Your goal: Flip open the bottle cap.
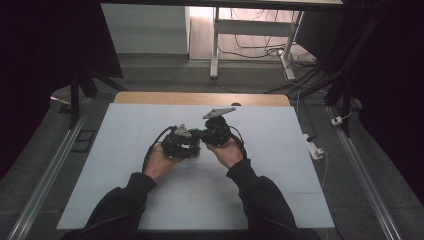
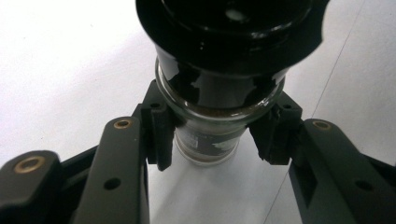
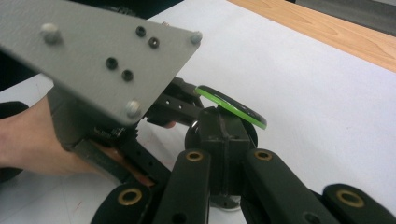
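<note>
Mid-board, unscrewing: left gripper (image 2: 212, 135) clamped on glass jar (image 2: 210, 140), right gripper (image 3: 224, 140) shut around black-and-green lid (image 3: 231, 106); twisting likely next.

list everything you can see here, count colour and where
glass jar: 1, clear with dark contents, over the middle of the table, clamped between the left gripper's pads
lid: 1, black with a green edge, on the jar's top, gripped by the right gripper
table: 1, white top with a wooden far edge
desk frame: 1, white, on the floor beyond the table
left gripper: 1, black
right gripper: 1, black
hands: 2, dark sleeves, bottom of the high view
</note>
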`<state>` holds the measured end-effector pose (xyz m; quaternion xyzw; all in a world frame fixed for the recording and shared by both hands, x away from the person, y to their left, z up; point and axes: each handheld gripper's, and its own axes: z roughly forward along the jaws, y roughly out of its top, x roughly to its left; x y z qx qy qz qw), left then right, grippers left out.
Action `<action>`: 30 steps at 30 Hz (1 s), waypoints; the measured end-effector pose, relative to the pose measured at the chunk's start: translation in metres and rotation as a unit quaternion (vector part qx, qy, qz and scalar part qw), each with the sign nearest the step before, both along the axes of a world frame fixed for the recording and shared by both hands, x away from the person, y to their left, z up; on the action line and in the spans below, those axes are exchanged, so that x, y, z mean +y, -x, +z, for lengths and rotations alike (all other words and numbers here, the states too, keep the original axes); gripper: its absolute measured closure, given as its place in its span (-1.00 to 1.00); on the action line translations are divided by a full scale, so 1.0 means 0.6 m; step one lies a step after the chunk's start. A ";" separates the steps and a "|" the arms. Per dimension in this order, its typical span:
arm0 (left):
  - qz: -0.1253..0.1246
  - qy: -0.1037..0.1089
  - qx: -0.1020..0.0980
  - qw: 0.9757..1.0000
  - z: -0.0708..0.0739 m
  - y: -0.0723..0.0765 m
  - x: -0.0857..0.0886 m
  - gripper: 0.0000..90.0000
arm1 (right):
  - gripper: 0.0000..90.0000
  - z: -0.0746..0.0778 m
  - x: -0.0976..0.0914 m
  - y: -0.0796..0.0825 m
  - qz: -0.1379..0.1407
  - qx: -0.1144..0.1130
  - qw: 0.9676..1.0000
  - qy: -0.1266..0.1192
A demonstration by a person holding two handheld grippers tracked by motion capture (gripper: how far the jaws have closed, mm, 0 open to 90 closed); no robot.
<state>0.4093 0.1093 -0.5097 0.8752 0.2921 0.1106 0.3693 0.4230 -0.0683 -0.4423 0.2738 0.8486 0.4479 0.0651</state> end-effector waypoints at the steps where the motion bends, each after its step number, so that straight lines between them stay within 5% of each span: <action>1: 0.000 0.000 0.000 1.000 0.000 0.000 0.000 0.19 | 1.00 0.000 0.001 -0.002 0.000 -0.001 1.000 0.000; 14: -0.001 0.002 -0.005 1.000 -0.002 0.001 0.000 0.19 | 1.00 -0.002 0.002 -0.028 -0.026 0.010 1.000 -0.010; 24: -0.005 -0.007 -0.011 1.000 -0.003 0.001 -0.001 0.15 | 0.89 0.004 -0.001 -0.017 -0.020 -0.003 1.000 -0.008; 30: 0.006 0.000 -0.006 1.000 0.002 0.004 0.003 -0.07 | 0.74 0.010 -0.006 -0.005 -0.016 -0.009 1.000 -0.004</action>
